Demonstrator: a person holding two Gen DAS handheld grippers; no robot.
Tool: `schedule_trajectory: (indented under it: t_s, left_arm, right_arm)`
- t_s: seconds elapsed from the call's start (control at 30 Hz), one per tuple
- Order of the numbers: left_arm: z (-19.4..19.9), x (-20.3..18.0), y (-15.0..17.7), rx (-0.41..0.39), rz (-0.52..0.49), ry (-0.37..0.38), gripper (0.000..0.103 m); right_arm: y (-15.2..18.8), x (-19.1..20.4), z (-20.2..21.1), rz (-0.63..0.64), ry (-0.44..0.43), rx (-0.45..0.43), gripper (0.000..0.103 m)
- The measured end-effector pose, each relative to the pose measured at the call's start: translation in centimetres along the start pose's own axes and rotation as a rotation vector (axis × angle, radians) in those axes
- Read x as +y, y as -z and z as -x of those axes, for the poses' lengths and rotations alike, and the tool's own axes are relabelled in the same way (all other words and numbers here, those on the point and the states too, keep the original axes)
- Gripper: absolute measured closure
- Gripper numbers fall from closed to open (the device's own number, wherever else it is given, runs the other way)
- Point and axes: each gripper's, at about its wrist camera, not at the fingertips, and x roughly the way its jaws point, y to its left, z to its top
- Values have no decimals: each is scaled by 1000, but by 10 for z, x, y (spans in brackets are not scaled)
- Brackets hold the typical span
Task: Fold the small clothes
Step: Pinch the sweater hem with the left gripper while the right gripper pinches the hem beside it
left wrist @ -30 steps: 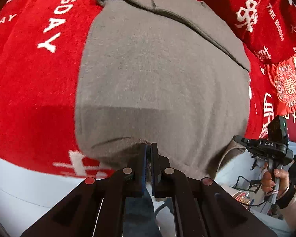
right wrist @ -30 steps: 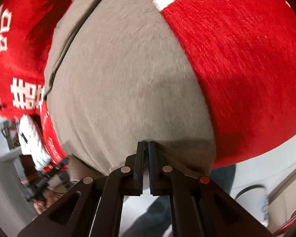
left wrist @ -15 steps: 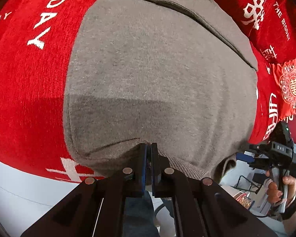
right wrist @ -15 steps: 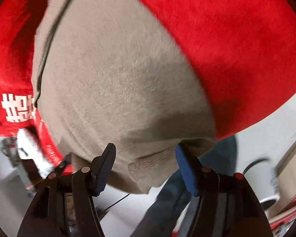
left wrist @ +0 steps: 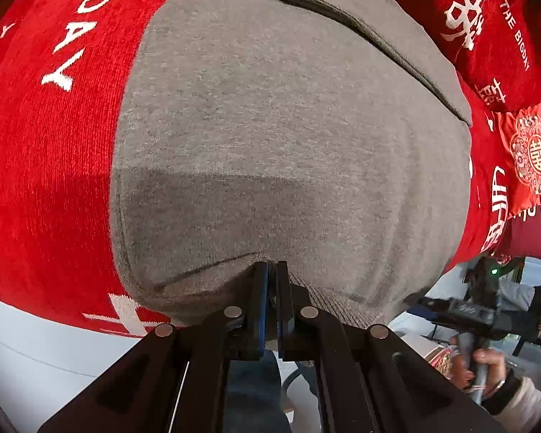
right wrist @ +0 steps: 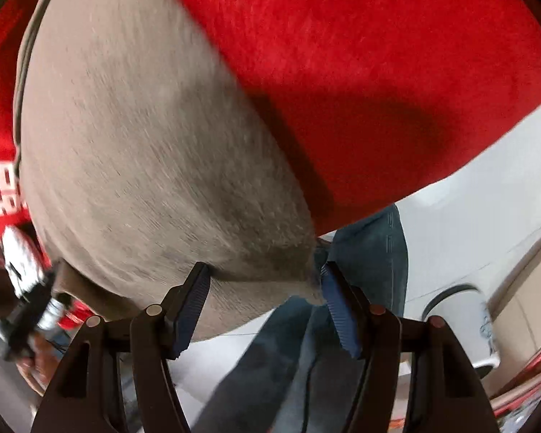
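Soft, matt, fuzzy knit grey garment (left wrist: 288, 151) lies on a ribbed, plush red cloth (left wrist: 47, 166); matt black plastic gripper jaws.

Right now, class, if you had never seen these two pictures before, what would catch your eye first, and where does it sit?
The grey garment fills the middle of both views, lying on a bright red cloth with white lettering. At the bottom of the left wrist view, the left gripper is shut on the garment's near hem. In the right wrist view, the right gripper stands open at the hem's corner.
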Motion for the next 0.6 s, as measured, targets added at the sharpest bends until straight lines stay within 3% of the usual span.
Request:
schedule_trajectory:
  t_s: [0.07, 0.1, 0.13, 0.17, 0.37, 0.5, 0.6]
  left_arm:
    - [1, 0, 0, 6, -5, 2, 98]
    - [1, -1, 0, 9, -6, 5, 98]
    - [1, 0, 0, 11, -7, 10, 98]
    - [2, 1, 1, 11, -10, 13, 98]
    - [33, 1, 4, -40, -18, 52, 98]
    - [70, -4, -11, -129, -9, 78, 98]
    - [89, -7, -40, -191, 0, 86, 98]
  right_arm:
    - [2, 2, -2, 31, -8, -26, 37]
    - [2, 3, -3, 47, -23, -30, 44]
    - [5, 5, -5, 51, -70, -18, 86]
    - [6, 3, -3, 32, -123, 7, 93]
    - [22, 45, 57, 113, -403, -36, 93]
    - [-7, 95, 110, 171, -562, -133, 93]
    - [-43, 131, 137, 224, -613, -178, 93]
